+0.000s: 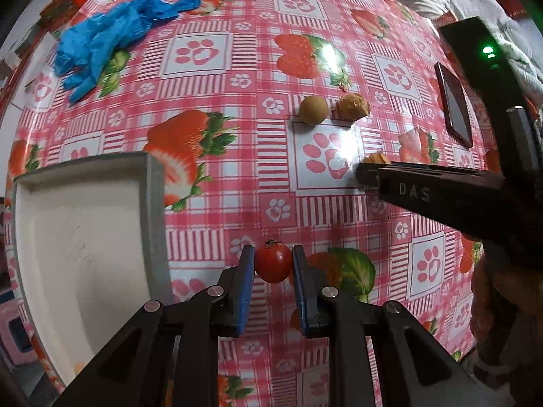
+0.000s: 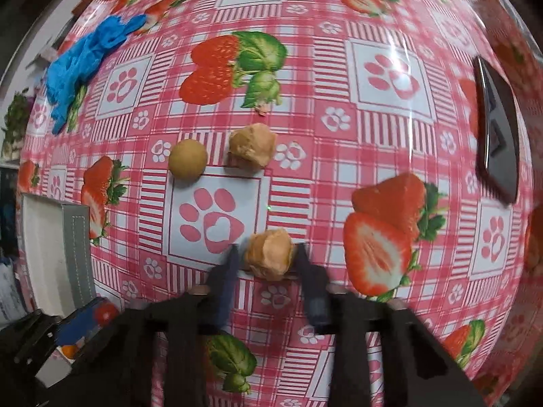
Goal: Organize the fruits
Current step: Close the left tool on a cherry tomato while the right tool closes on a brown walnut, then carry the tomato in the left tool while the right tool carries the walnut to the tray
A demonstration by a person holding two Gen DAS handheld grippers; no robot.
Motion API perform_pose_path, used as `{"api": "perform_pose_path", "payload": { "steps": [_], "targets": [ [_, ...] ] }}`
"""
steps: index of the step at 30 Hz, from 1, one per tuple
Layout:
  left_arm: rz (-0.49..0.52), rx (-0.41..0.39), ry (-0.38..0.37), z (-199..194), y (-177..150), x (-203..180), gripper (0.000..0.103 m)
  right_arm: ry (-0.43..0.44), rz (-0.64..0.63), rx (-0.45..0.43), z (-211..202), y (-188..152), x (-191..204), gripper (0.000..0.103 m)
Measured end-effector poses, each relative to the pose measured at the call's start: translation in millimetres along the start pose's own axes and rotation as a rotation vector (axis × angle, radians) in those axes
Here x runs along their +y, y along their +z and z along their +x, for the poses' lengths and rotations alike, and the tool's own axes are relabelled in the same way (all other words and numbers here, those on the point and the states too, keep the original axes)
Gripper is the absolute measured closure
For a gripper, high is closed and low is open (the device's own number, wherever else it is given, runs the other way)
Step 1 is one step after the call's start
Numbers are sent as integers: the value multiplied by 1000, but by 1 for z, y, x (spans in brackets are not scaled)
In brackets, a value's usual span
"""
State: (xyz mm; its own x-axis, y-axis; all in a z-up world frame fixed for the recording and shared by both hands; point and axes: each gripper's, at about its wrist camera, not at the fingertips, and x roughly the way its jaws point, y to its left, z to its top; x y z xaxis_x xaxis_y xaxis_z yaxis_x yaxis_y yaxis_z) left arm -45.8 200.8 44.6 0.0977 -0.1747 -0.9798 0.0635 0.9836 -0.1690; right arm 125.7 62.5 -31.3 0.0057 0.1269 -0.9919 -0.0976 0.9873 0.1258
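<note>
My left gripper is shut on a small red cherry tomato, held above the tablecloth just right of the white tray. It also shows in the right wrist view. My right gripper has its jaws around a bumpy tan walnut-like fruit on the table; small gaps show on both sides. It shows in the left wrist view with that fruit at its tip. A round tan longan and a second bumpy fruit lie farther away.
A blue glove lies at the far left. A dark phone lies at the right. The tray also shows in the right wrist view. Red boxes stand beyond the table's far left edge.
</note>
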Motion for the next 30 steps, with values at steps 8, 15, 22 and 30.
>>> {"api": "perform_pose_path", "payload": {
  "steps": [8,15,22,30],
  "targets": [
    [-29,-24,7,-25,-21,27,80,29,1,-6,-27,-76,23,77],
    [-66,-38,16,-39,-36,44,80,63,13,13,-39,-128,37,77],
    [-101,-37,30,-47,-57,61,80,76,-9,23,-44,-175,78,77],
    [-131,-48,56,-62,-83,92,80,95,-57,13,-51,-186,121,77]
  ]
}}
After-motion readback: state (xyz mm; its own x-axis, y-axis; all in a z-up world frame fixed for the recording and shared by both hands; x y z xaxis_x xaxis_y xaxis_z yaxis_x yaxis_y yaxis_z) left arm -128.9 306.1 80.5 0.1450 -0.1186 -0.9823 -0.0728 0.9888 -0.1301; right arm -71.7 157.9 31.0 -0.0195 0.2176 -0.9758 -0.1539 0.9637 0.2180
